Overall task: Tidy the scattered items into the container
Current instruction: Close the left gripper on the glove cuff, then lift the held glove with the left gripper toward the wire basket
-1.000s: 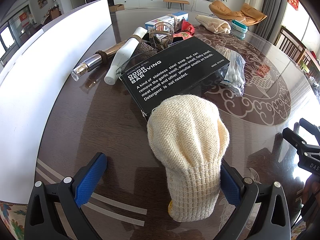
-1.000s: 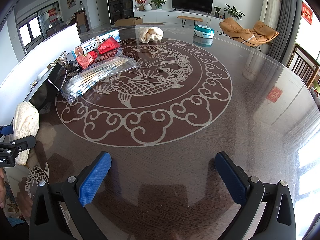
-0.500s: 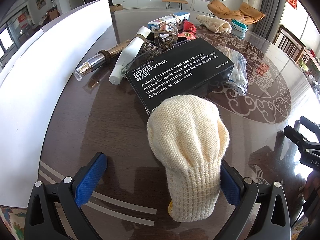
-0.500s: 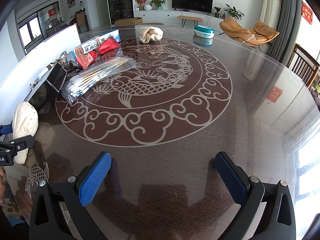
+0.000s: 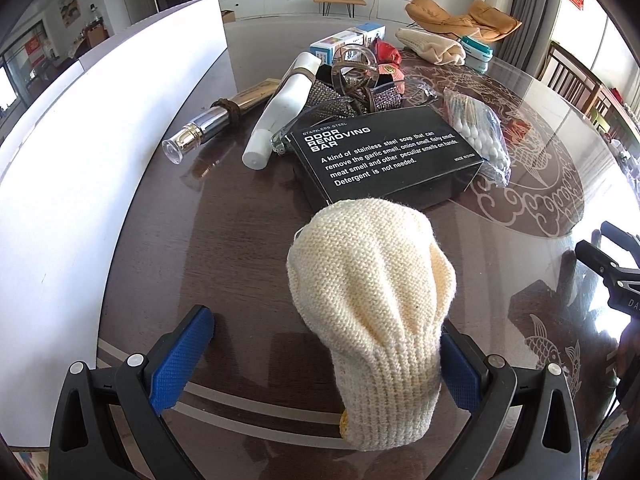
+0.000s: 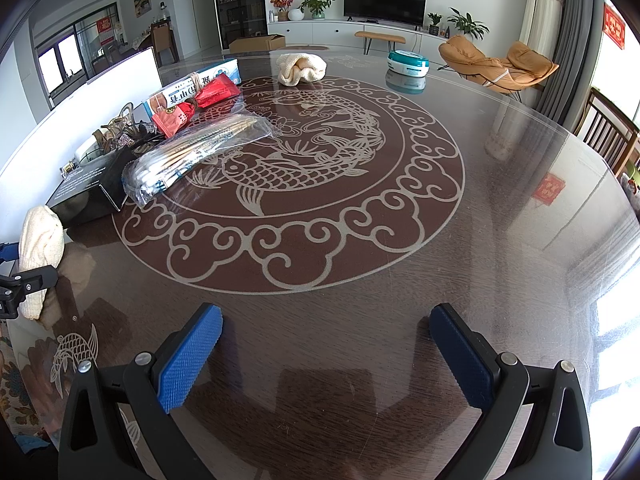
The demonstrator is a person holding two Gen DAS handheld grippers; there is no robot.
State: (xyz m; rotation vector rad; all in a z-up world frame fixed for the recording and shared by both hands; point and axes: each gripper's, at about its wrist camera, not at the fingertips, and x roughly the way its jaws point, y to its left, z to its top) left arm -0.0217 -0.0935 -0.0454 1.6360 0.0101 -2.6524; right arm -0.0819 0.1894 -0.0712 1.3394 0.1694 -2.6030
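left gripper (image 5: 320, 360) sits wide open w/ a cream knit glove (image 5: 372, 292) draped on its right finger, hanging above the table (image 5: 240, 260), just short of the black box (image 5: 384, 156). right gripper (image 6: 324, 356) open too, holding nothing.
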